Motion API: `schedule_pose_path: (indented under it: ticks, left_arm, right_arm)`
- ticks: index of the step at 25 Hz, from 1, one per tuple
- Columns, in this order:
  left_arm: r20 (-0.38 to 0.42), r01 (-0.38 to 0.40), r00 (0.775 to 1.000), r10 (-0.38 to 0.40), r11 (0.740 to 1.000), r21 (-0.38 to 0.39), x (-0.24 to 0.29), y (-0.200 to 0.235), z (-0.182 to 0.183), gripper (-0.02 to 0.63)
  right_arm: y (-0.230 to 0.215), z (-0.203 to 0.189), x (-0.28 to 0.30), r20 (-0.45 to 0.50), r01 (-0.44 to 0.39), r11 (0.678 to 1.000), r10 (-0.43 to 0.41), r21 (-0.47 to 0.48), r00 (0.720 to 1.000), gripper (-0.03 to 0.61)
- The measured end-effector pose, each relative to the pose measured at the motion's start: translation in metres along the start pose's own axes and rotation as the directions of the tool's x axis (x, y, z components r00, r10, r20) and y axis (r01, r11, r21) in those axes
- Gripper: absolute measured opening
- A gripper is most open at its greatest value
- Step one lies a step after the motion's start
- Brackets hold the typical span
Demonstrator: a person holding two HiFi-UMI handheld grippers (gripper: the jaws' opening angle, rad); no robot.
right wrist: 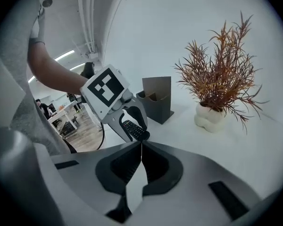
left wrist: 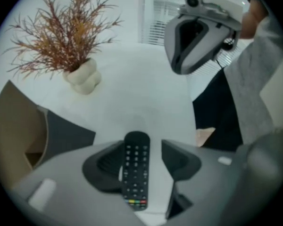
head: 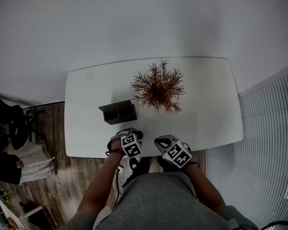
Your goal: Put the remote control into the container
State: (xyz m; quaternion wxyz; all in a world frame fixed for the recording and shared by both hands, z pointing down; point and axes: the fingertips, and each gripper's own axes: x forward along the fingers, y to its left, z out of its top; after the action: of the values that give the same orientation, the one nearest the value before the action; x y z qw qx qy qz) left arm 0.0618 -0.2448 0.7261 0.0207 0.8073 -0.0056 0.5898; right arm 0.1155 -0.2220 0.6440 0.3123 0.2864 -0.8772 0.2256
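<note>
A black remote control [left wrist: 135,168] lies lengthwise between the jaws of my left gripper [left wrist: 142,146], coloured buttons nearest the camera. The jaws stand wide and bare table shows beside the remote, so the pads do not press on it. The right gripper view shows the same remote [right wrist: 135,130] inside the left gripper [right wrist: 132,126], near the table's front edge. The dark two-compartment container [head: 118,113] stands just beyond the left gripper [head: 130,133], and its brown inside [left wrist: 14,126] fills the left side of the left gripper view. My right gripper [right wrist: 141,144] is shut and empty, to the right of the left one.
A dried reddish plant [head: 157,87] in a lumpy white pot [left wrist: 82,76] stands mid-table, right of the container [right wrist: 155,102]. The white table [head: 206,104] ends at the person's lap, wooden floor lies to the left, and window blinds [head: 269,128] hang to the right.
</note>
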Motion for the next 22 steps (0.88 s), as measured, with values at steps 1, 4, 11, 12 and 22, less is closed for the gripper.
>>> schedule_pose_path:
  ticks: [1, 4, 11, 12, 22]
  left_arm:
    - [-0.011, 0.000, 1.000, 0.000, 1.000, 0.010, 0.003, 0.001, 0.000, 0.243]
    - [-0.039, -0.009, 0.999, 0.011, 0.999, 0.045, 0.010, 0.004, -0.003, 0.242]
    - [-0.067, -0.019, 0.997, 0.023, 0.998, 0.063, 0.015, 0.011, -0.005, 0.242]
    - [-0.065, -0.020, 0.998, 0.023, 0.998, 0.058, 0.014, 0.011, -0.005, 0.242]
    - [-0.081, -0.004, 0.997, 0.007, 0.999, 0.039, 0.021, 0.007, -0.012, 0.244]
  right_arm:
    - [0.000, -0.002, 0.000, 0.000, 0.001, 1.000, -0.001, 0.005, 1.000, 0.018]
    - [0.001, -0.007, -0.001, -0.005, 0.003, 1.000, -0.003, 0.018, 1.000, 0.018]
    - [-0.001, -0.014, -0.001, -0.017, 0.011, 1.000, -0.011, 0.013, 1.000, 0.018]
    - [-0.001, -0.014, -0.001, -0.017, 0.012, 1.000, -0.012, 0.010, 1.000, 0.018]
    - [0.000, -0.014, -0.001, -0.021, 0.010, 1.000, -0.009, 0.013, 1.000, 0.018]
